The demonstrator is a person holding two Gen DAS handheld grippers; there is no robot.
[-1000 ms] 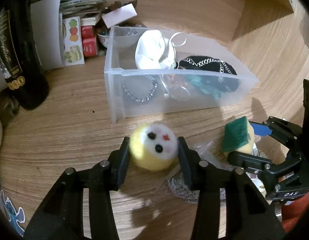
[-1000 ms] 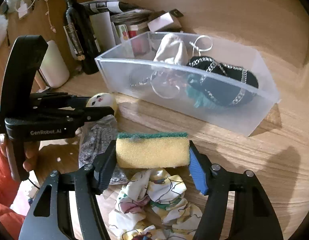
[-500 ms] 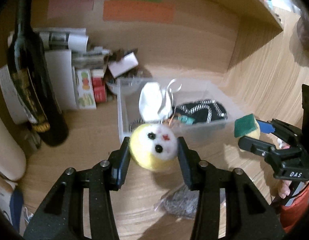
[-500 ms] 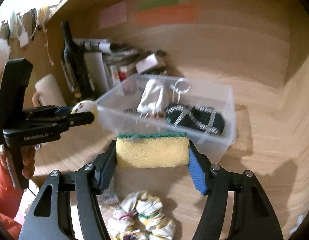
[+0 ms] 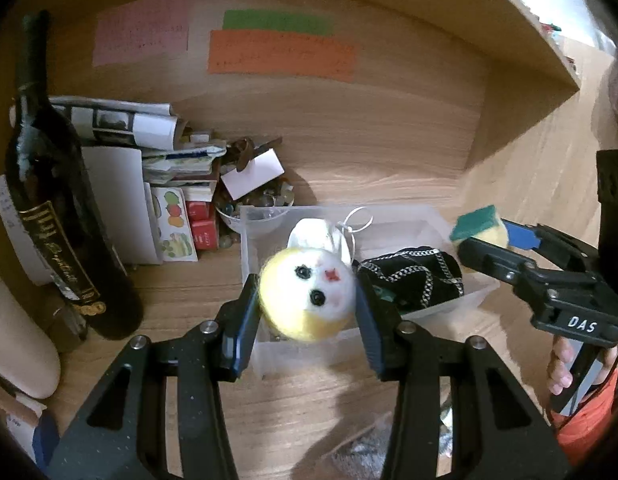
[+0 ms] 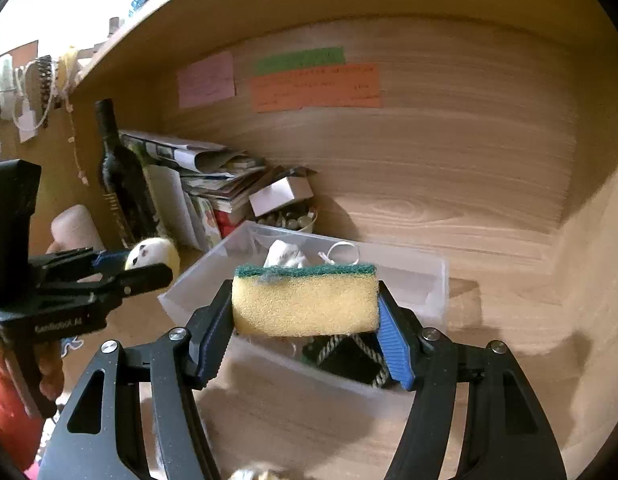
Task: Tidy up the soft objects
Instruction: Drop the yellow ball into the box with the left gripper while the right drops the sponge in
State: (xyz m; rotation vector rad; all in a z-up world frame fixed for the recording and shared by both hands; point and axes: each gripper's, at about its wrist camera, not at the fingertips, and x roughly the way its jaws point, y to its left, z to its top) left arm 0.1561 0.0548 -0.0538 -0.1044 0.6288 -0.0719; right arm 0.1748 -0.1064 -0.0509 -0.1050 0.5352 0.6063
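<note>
My left gripper (image 5: 307,300) is shut on a yellow and white plush ball with a face (image 5: 307,300) and holds it in the air over the near left part of a clear plastic bin (image 5: 477,296). My right gripper (image 6: 305,308) is shut on a yellow sponge with a green scrub top (image 6: 305,300), raised above the same bin (image 6: 433,296). The bin holds a white cloth item (image 5: 309,232) and a black pouch with chain (image 5: 413,276). The sponge also shows at the right of the left wrist view (image 5: 479,226), and the plush ball at the left of the right wrist view (image 6: 153,254).
A dark wine bottle (image 5: 65,232) stands at the left with a stack of papers and small boxes (image 5: 165,184) behind the bin. A bowl of small objects (image 5: 253,204) sits at the back wall. A grey mesh item (image 5: 361,452) lies on the wooden desk below.
Both grippers have risen from the desk with their objects and moved toward the bin. The floral cloth and grey mesh item have dropped nearly out of view below.
</note>
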